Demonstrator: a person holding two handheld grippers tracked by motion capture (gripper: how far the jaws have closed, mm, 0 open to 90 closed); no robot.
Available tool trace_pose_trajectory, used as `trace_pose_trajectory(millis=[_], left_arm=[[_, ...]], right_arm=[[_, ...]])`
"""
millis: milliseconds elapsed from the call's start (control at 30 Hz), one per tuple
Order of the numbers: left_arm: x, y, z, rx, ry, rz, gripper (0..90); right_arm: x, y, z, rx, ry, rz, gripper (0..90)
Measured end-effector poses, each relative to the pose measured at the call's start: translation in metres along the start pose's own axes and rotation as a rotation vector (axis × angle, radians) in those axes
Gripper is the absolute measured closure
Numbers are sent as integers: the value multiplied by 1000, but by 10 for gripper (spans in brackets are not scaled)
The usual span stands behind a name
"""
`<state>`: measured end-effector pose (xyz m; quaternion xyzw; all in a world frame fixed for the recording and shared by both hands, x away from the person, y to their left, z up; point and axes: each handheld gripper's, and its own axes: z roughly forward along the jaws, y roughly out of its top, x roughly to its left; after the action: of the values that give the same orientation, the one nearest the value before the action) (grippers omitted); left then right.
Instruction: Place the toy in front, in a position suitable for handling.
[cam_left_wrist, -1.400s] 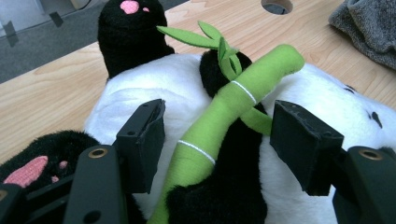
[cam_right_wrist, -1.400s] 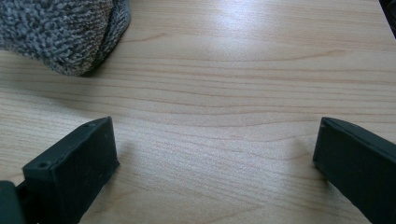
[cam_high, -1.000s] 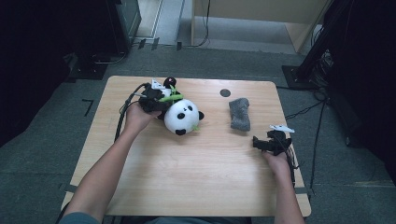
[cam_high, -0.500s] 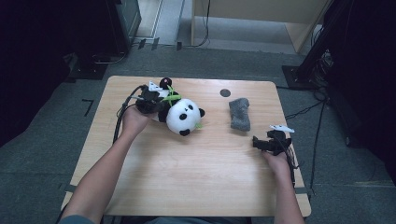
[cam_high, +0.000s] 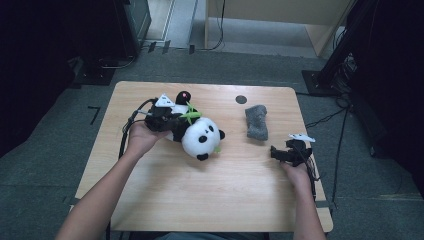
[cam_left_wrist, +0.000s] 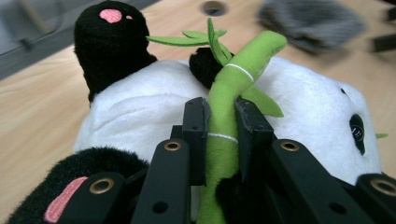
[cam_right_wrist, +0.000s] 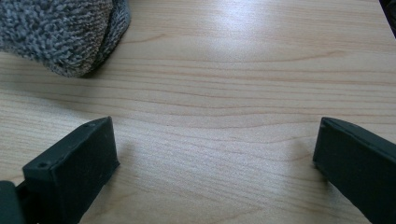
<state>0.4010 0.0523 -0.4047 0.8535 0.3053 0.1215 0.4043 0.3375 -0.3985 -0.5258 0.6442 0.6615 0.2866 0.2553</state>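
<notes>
Between the left gripper's jaws: green plush bamboo stalk (cam_left_wrist: 223, 140) of the panda toy (cam_high: 199, 136), pinched from both sides, stalk squeezed narrow at the pads.

Left gripper (cam_high: 167, 120) state: clenched on the stalk; jaws had just been closing, stalk already between them.

Changed since a second earlier: grip tightened fully; panda shifted toward the desk's middle along with the left hand (cam_high: 140, 139); head now turned toward the desk's near edge.

Panda's place: pressed up against the left gripper, white body directly beyond the jaws, black foot with pink sole (cam_left_wrist: 111, 16) farther ahead and to the left in the left gripper view; whether lifted off or dragging on the desk (cam_high: 165, 210) could not be told.

Meaning for the work: pick judged secured, carry judged begun; hold on a thin soft stalk, so swinging or slipping possible.

Right gripper (cam_high: 286, 153) state: released, jaws wide apart over bare wood, nothing between.

Ahead-left of the right gripper: grey fuzzy cloth (cam_right_wrist: 60, 32), near, not touched.
</notes>
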Motion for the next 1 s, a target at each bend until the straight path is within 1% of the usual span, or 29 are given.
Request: trace_pose_trajectory(millis=[33, 67, 133, 200, 300, 333, 367, 400, 467, 533, 667, 800, 867, 933, 1000], left_arm=[[-4, -2, -2, -1, -28, -5, 762], [-10, -4, -4, -2, -54, 3, 762], [-18, -9, -6, -8, -83, 16, 762], [-22, -15, -5, 1, -98, 17, 761], [-25, -23, 1, 18, -95, 6, 759], [-25, -26, 3, 6, -94, 0, 759], [-24, -28, 3, -9, -104, -22, 758], [-24, -29, 4, -15, -107, -32, 758], [-24, -30, 4, -19, -103, -32, 758], [-25, -31, 4, -25, -96, -47, 757], [-28, -33, 5, -47, -67, -61, 754], [-32, -33, 7, -51, -49, -73, 751], [-33, -35, 6, -57, -48, -79, 750], [-31, -38, 6, -63, -56, -100, 746], [-32, -39, 6, -68, -56, -101, 743]], right_arm=[[0, 0, 0, 0, 0, 0, 0], [0, 0, 0, 0, 0, 0, 0], [0, 0, 0, 0, 0, -1, 0], [0, 0, 0, 0, 0, 0, 0], [0, 0, 0, 0, 0, 0, 0], [0, 0, 0, 0, 0, -1, 0], [0, 0, 0, 0, 0, 0, 0], [0, 0, 0, 0, 0, -1, 0], [0, 0, 0, 0, 0, -1, 0], [0, 0, 0, 0, 0, -1, 0], [1, 1, 1, 0, -5, 4, 0], [2, 1, 1, 0, -10, 8, 0], [3, 1, 1, -2, -9, 8, 0], [3, 1, 1, 0, -7, 5, 0], [4, 1, 1, 0, -7, 4, 0]])
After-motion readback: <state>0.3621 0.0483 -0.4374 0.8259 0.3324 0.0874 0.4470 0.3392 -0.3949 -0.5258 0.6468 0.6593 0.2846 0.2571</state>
